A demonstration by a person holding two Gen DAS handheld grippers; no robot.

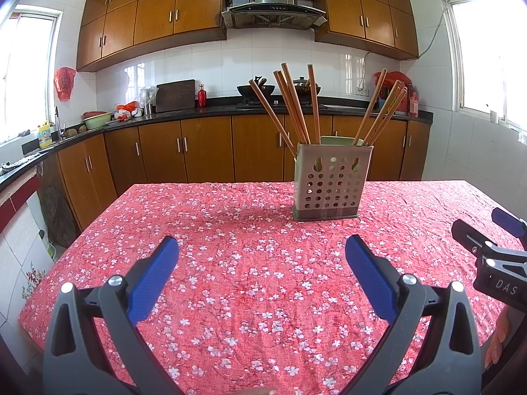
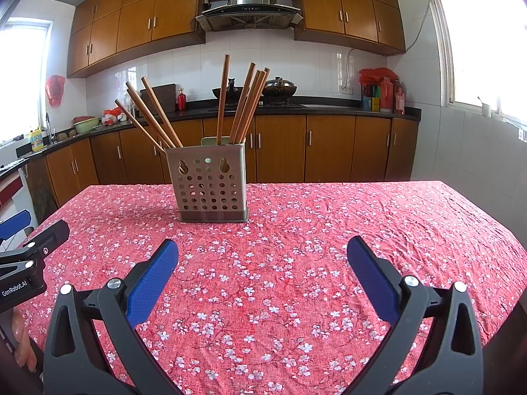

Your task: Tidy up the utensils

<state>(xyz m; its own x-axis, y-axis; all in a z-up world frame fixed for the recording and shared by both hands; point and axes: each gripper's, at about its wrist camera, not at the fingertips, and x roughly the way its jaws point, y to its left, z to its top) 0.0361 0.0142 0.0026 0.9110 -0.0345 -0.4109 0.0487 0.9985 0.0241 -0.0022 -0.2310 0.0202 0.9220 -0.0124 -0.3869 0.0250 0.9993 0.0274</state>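
Both grippers hover low over the table (image 1: 230,217) with its red flowered cloth, left gripper (image 1: 262,247) and right gripper (image 2: 262,248) each with jaws wide apart and empty; beyond them stands a perforated holder (image 1: 332,184), upright, wooden chopsticks (image 1: 293,105) fanned out inside

The left hand-held gripper (image 1: 262,247) hovers low over the desk (image 1: 230,263), its blue pads (image 1: 154,279) spread wide apart with nothing between them. Beyond it, right of centre, a perforated holder (image 1: 331,184) stands upright on the flowered cloth, with chopsticks (image 1: 296,105) fanning out of its top in two bunches. The right hand-held gripper (image 1: 494,247) enters at the right edge, only partly visible. Wooden cabinets (image 1: 184,148) line the wall behind.
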